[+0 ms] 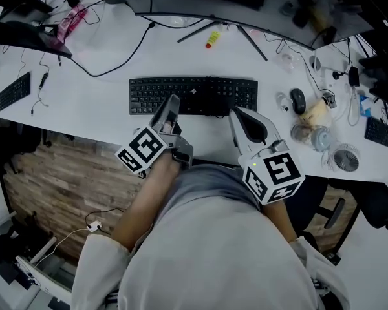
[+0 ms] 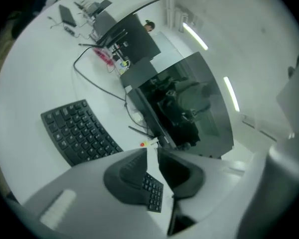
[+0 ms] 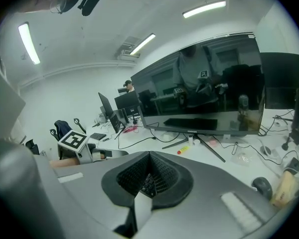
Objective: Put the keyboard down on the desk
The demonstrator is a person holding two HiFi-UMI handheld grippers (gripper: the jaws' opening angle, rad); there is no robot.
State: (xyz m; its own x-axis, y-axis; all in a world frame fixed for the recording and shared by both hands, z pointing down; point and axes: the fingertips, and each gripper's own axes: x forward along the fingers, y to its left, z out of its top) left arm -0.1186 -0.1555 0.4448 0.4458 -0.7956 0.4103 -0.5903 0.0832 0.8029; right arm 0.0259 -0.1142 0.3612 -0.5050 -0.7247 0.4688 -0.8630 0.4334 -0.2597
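The black keyboard [image 1: 200, 92] lies flat on the white desk [image 1: 90, 95], its long side facing me. My left gripper [image 1: 172, 102] hovers over the keyboard's front edge, left of centre. In the left gripper view the keyboard [image 2: 74, 131] stretches off to the left, and the left gripper [image 2: 154, 153] shows a narrow gap at its tips with only white desk in it. My right gripper [image 1: 236, 113] sits at the front edge, right of centre. Its tips meet in the right gripper view [image 3: 149, 154], and a few keys [image 3: 147, 183] show through the hollow behind them.
Behind the keyboard stand the monitor's thin legs [image 1: 246, 37] with a yellow marker [image 1: 212, 39] between them. A black cable [image 1: 123, 63] loops at the left. At the right lie a mouse [image 1: 298, 100], jars [image 1: 310, 134] and a small fan [image 1: 344, 158]. A small keypad [image 1: 14, 90] lies far left.
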